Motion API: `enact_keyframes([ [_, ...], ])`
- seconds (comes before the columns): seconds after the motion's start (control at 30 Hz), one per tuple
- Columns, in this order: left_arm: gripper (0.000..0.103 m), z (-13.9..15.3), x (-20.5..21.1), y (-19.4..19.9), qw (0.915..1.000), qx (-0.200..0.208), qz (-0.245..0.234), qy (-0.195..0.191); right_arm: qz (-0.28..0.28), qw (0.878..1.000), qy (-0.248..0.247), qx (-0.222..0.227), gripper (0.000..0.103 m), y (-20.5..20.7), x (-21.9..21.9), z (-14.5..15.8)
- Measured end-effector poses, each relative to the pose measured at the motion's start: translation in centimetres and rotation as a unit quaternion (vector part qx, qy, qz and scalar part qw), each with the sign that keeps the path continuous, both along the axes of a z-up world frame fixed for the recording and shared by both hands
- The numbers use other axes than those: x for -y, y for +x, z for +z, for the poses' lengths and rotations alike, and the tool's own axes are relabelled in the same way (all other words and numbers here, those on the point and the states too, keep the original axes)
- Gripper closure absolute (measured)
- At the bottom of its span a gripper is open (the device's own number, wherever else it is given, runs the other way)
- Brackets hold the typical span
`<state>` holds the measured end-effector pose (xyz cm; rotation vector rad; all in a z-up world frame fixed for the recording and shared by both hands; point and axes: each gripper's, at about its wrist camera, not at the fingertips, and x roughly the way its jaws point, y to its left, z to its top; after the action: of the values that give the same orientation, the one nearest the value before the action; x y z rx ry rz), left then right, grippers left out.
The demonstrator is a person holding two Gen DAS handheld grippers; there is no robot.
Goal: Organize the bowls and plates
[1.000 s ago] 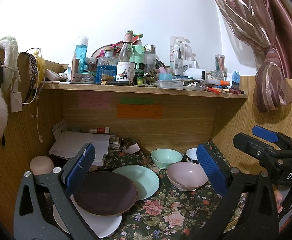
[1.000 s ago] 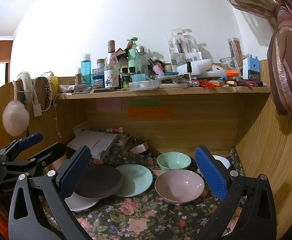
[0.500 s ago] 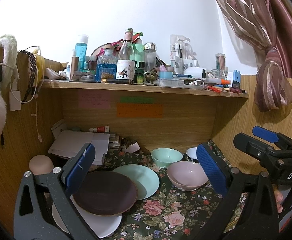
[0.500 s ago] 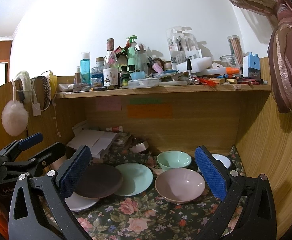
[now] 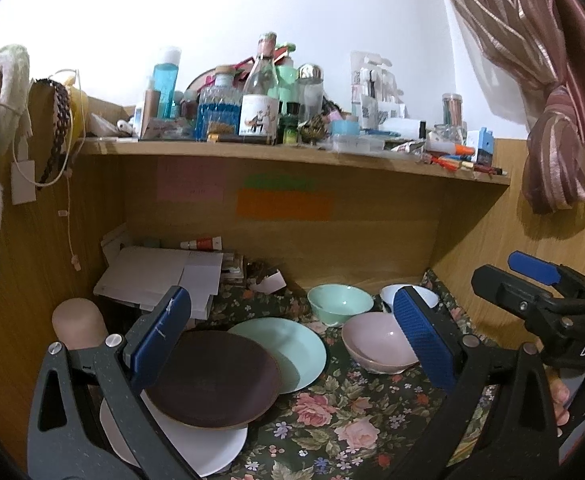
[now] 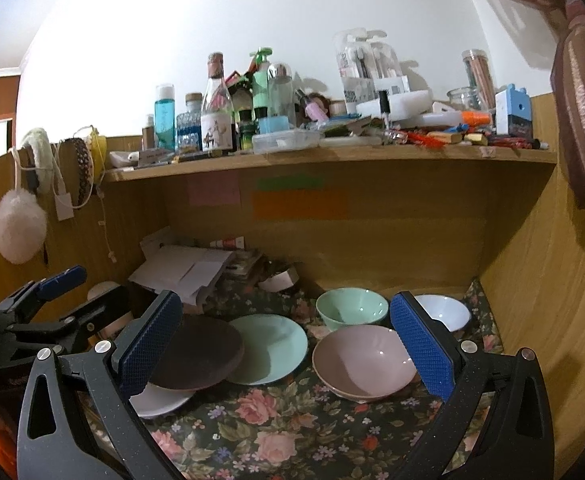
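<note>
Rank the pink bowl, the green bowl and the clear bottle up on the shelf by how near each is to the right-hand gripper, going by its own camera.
1. Pink bowl: nearest, on the flowered cloth just ahead of the right gripper, toward its right finger.
2. Green bowl: behind the pink bowl, nearer the back wall.
3. Clear bottle: farthest, high on the shelf, to the left.

Floral cloth point(image 6: 276, 432) on desk carries 3 plates point(image 6: 270, 346), 3 bowls point(image 6: 362, 360).
</note>
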<state>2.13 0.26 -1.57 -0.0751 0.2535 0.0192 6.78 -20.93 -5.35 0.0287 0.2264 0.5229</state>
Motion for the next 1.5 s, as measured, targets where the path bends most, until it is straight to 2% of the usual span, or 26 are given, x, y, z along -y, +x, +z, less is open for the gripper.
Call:
enact_keyframes([
  [0.43, 0.000, -4.9, -4.5, 4.1, 0.9956, -0.082, 0.044, -0.016, 0.042, 0.997, -0.038, -0.052, 0.000, 4.7, -4.1, -3.8],
  [0.63, 0.000, -8.0, -7.2, 5.9, 0.9895, -0.126, 0.071, -0.010, 0.074, 0.991, -0.054, -0.096, 0.000, 7.8, -6.0, -6.2],
  [0.83, 0.004, -11.3, -10.1, 7.6, 0.9786, -0.177, 0.102, -0.020, 0.100, 0.983, -0.081, -0.132, 0.000, 10.8, -8.7, -8.5],
  [0.9, 0.007, -12.1, -10.9, 8.1, 0.9749, -0.192, 0.110, -0.026, 0.108, 0.979, -0.090, -0.148, 0.004, 11.9, -9.6, -9.3],
  [0.97, 0.010, -13.0, -11.9, 8.5, 0.9707, -0.207, 0.116, -0.035, 0.115, 0.974, -0.101, -0.165, 0.012, 12.9, -10.4, -10.0],
  [1.07, 0.019, -14.4, -13.2, 9.0, 0.9636, -0.232, 0.123, -0.049, 0.121, 0.968, -0.117, -0.186, 0.019, 14.2, -11.7, -11.2],
  [1.13, 0.020, -15.1, -14.0, 9.3, 0.9604, -0.242, 0.126, -0.055, 0.126, 0.963, -0.130, -0.197, 0.025, 15.0, -12.5, -11.9],
  [1.3, 0.033, -16.1, -15.2, 9.7, 0.9544, -0.262, 0.126, -0.067, 0.136, 0.955, -0.154, -0.215, 0.036, 16.8, -14.6, -13.3],
  [1.43, 0.042, -16.8, -16.0, 10.0, 0.9498, -0.278, 0.121, -0.079, 0.149, 0.948, -0.156, -0.234, 0.048, 17.9, -15.7, -14.1],
  [1.5, 0.048, -17.0, -16.2, 10.1, 0.9478, -0.285, 0.114, -0.087, 0.154, 0.946, -0.154, -0.242, 0.050, 18.4, -16.0, -14.2],
])
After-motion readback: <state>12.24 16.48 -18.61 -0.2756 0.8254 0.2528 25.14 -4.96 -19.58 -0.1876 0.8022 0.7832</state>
